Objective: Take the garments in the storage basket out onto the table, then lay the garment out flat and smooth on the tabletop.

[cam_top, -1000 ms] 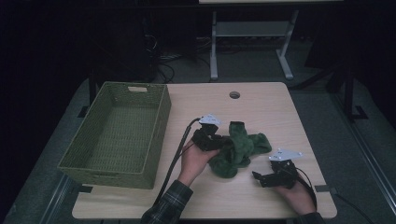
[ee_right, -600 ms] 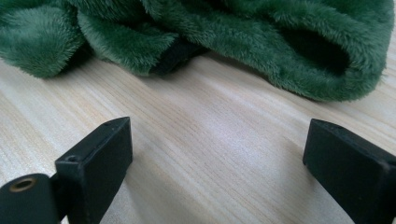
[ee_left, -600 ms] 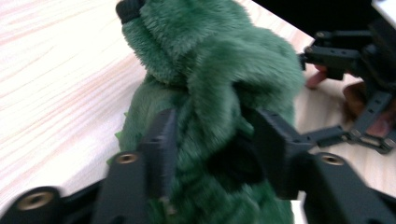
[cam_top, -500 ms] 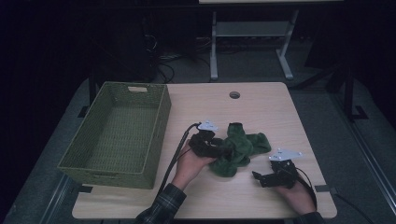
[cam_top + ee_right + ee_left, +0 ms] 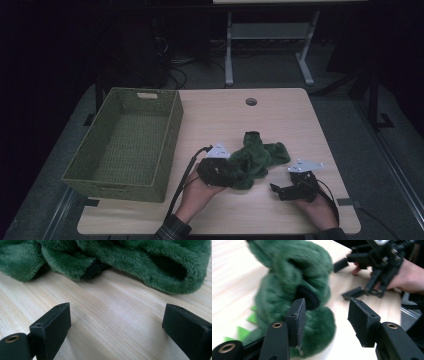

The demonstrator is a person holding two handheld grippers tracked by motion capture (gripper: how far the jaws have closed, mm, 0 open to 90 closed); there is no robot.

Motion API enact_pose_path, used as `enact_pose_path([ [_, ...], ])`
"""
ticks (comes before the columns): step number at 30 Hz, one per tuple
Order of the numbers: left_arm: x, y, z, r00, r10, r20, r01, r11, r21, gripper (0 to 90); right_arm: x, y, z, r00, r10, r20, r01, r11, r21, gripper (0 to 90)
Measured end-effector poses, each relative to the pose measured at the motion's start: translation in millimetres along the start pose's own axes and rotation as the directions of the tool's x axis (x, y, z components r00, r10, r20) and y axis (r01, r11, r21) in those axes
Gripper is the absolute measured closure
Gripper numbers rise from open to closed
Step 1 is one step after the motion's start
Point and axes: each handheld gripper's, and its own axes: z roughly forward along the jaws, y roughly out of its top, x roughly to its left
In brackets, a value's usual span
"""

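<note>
A green plush toy (image 5: 257,155) lies crumpled on the wooden table (image 5: 220,115), right of centre. My left gripper (image 5: 234,176) is at its near left end. In the left gripper view its jaws (image 5: 327,310) stand apart; they have just been closing a little after opening. The plush (image 5: 287,285) bulges beside the left pad, a fold lies low in the gap, and neither pad presses on it. My right gripper (image 5: 276,191) rests on the table at the near right. It is open (image 5: 116,312), with bare wood between its pads and the plush (image 5: 125,255) just beyond them.
A green woven basket (image 5: 172,135) with nothing in it stands on the left part of the table. A round cable hole (image 5: 251,101) is near the far edge. In the left gripper view the right gripper (image 5: 347,278) and its hand sit beyond the plush.
My left gripper has drawn back toward the near edge and opened, letting go of the plush, which now lies lower and flatter. The right gripper has not moved.
</note>
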Motion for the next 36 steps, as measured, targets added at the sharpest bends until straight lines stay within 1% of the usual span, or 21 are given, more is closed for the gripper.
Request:
enact_pose_path([
  [2, -3.8, -3.4, 5.3, 0.9999, 0.008, 0.012, -0.008, 0.9998, 0.017, 48.1, 0.0, 0.0, 0.0, 1.0, 0.001, 0.0, -0.001, 1.0, 0.0, 7.8],
  [7, -7.0, -14.3, 21.8, 0.9997, -0.002, 0.026, 0.001, 0.9991, 0.043, 47.8, 0.1, 0.0, 0.0, 1.0, 0.001, 0.0, -0.001, 1.0, 0.0, 7.9],
  [8, -7.7, -15.6, 24.0, 0.9996, -0.003, 0.027, 0.002, 0.9991, 0.041, 47.8, 0.1, 0.0, 0.0, 1.0, 0.001, 0.0, -0.001, 1.0, 0.0, 7.9],
  [10, -9.3, -18.4, 29.7, 0.9998, 0.009, 0.019, -0.01, 0.9986, 0.051, 47.6, 0.1, 0.0, 0.0, 1.0, 0.002, 0.0, -0.002, 1.0, 0.0, 7.9],
  [12, -9.7, -20.6, 36.4, 0.9997, 0.016, 0.017, -0.017, 0.9973, 0.071, 45.1, 0.1, 0.0, 0.0, 1.0, 0.001, 0.0, -0.001, 1.0, 0.0, 7.9],
  [13, -10.0, -21.8, 39.9, 0.9998, 0.02, 0.006, -0.02, 0.9969, 0.076, 44.7, 0.0, 0.0, 0.0, 1.0, 0.0, 0.0, 0.0, 1.0, 0.001, 7.8],
  [17, -9.0, -25.4, 50.4, 0.9991, 0.038, -0.019, -0.035, 0.9941, 0.102, 44.5, 0.0, 0.0, 0.0, 1.0, 0.0, 0.0, 0.0, 1.0, 0.0, 7.9],
  [19, -8.5, -26.5, 54.2, 0.9992, 0.03, -0.026, -0.028, 0.9944, 0.102, 45.4, 0.0, 0.0, 0.0, 1.0, 0.0, 0.0, 0.0, 1.0, 0.001, 7.8],
  [22, -6.5, -27.2, 57.1, 0.9971, 0.049, -0.058, -0.042, 0.9922, 0.117, 50.4, 0.0, 0.0, 0.0, 1.0, 0.001, 0.0, -0.001, 1.0, 0.0, 7.8],
  [23, -6.0, -27.4, 57.8, 0.9966, 0.046, -0.069, -0.038, 0.9924, 0.117, 50.4, 0.0, 0.0, 0.0, 1.0, 0.001, 0.0, -0.001, 1.0, 0.0, 7.8],
  [24, -5.4, -27.5, 58.4, 0.9958, 0.044, -0.081, -0.035, 0.9925, 0.117, 53.5, 0.0, 0.0, -0.1, 1.0, 0.0, 0.0, 0.0, 1.0, 0.001, 7.8],
  [25, -3.6, -27.1, 57.9, 0.9947, 0.052, -0.088, -0.041, 0.9909, 0.128, 57.1, -0.2, -0.3, -0.1, 1.0, 0.0, 0.002, 0.0, 1.0, -0.001, 7.8],
  [26, -2.3, -26.7, 57.3, 0.9945, 0.048, -0.093, -0.036, 0.9904, 0.133, 60.6, -0.6, -0.6, -0.5, 1.0, -0.002, 0.003, 0.002, 1.0, -0.003, 7.9],
  [27, -1.5, -26.5, 57.4, 0.994, 0.044, -0.099, -0.031, 0.991, 0.13, 68.6, -0.1, 0.1, -2.9, 1.0, 0.003, 0.005, -0.003, 1.0, 0.004, 17.7],
  [28, -0.4, -26.5, 57.3, 0.9942, 0.039, -0.101, -0.025, 0.9912, 0.13, 68.6, -0.1, 0.1, -2.9, 1.0, 0.003, 0.005, -0.003, 1.0, 0.004, 17.7],
  [29, 1.4, -26.4, 56.5, 0.9947, 0.034, -0.097, -0.021, 0.9911, 0.131, 72.7, 0.1, 0.3, -5.1, 1.0, -0.007, 0.002, 0.007, 1.0, -0.005, 21.7],
  [30, 2.9, -26.5, 55.9, 0.9959, 0.018, -0.088, -0.007, 0.9922, 0.125, 76.9, 0.5, 0.5, -6.7, 0.9999, -0.015, -0.005, 0.015, 1.0, -0.016, 24.9],
  [31, 3.2, -26.7, 55.7, 0.9963, 0.011, -0.086, -0.001, 0.9933, 0.116, 84.3, 0.8, 2.2, -9.5, 0.9991, -0.012, -0.041, 0.011, 0.999, -0.037, 30.3],
  [32, 3.6, -26.4, 54.7, 0.9967, 0.01, -0.081, -0.001, 0.994, 0.11, 84.3, 0.8, 2.2, -9.5, 0.9991, -0.012, -0.041, 0.011, 0.999, -0.037, 30.3],
  [34, 3.3, -25.8, 53.2, 0.9979, 0.0, -0.065, 0.007, 0.9947, 0.102, 86.5, 2.1, 5.1, -10.6, 0.9966, -0.01, -0.082, 0.005, 0.998, -0.06, 34.0],
  [36, 2.6, -25.3, 51.9, 0.9983, 0.005, -0.058, 0.001, 0.9945, 0.105, 86.9, 4.1, 7.2, -9.5, 0.9929, -0.007, -0.119, 0.0, 0.998, -0.063, 37.9],
])
